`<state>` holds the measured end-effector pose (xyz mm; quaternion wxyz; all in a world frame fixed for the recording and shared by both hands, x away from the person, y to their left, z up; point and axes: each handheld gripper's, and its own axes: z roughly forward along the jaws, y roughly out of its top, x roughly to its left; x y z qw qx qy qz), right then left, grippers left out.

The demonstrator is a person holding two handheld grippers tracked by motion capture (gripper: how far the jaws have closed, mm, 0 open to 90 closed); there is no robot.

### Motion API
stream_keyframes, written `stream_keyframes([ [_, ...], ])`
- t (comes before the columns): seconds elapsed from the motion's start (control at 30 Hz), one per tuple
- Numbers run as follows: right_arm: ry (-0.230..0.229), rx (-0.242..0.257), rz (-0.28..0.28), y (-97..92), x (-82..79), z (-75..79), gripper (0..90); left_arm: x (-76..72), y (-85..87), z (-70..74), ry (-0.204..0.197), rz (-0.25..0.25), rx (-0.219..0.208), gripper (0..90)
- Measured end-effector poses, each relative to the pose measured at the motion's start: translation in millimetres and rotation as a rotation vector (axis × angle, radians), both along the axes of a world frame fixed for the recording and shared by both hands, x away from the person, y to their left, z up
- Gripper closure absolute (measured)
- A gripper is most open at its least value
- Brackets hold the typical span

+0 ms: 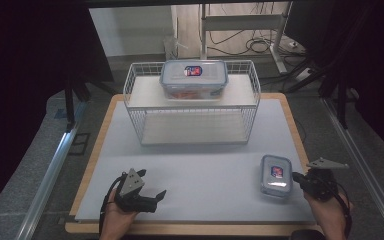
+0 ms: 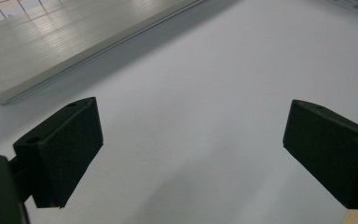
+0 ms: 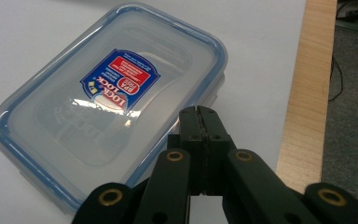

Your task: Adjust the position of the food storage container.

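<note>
the small lidded container (image 1: 276,174) sits on the white table (image 1: 205,165) at about four o'clock, and the right gripper (image 1: 299,178) rests just beside its right edge with fingers pressed together, gripping nothing; to lift it well, they likely need to spread and straddle the rim squarely. the left gripper (image 1: 156,196) lies low at seven o'clock, fingers wide apart and empty, hand beneath it.
</note>
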<state>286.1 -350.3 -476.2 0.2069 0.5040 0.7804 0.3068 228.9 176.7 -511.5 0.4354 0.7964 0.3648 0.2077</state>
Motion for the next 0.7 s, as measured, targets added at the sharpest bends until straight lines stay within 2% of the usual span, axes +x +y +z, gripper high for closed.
stream_keyframes([
  [0.1, 0.003, -0.010, -0.008, 0.1, 1.6, -1.9, 89.4, 0.5, -0.8, -0.5, 0.004, -0.002, -0.002, 4.7],
  [0.3, 0.008, 0.027, 0.014, 4.5, 3.1, -2.9, 89.4, 0.8, -2.1, -0.9, 0.007, -0.007, -0.003, 4.7],
  [0.7, 0.034, 0.075, 0.128, 36.5, 3.3, -5.3, 89.4, 1.5, -3.4, -1.9, 0.015, -0.012, 0.001, 4.7],
])
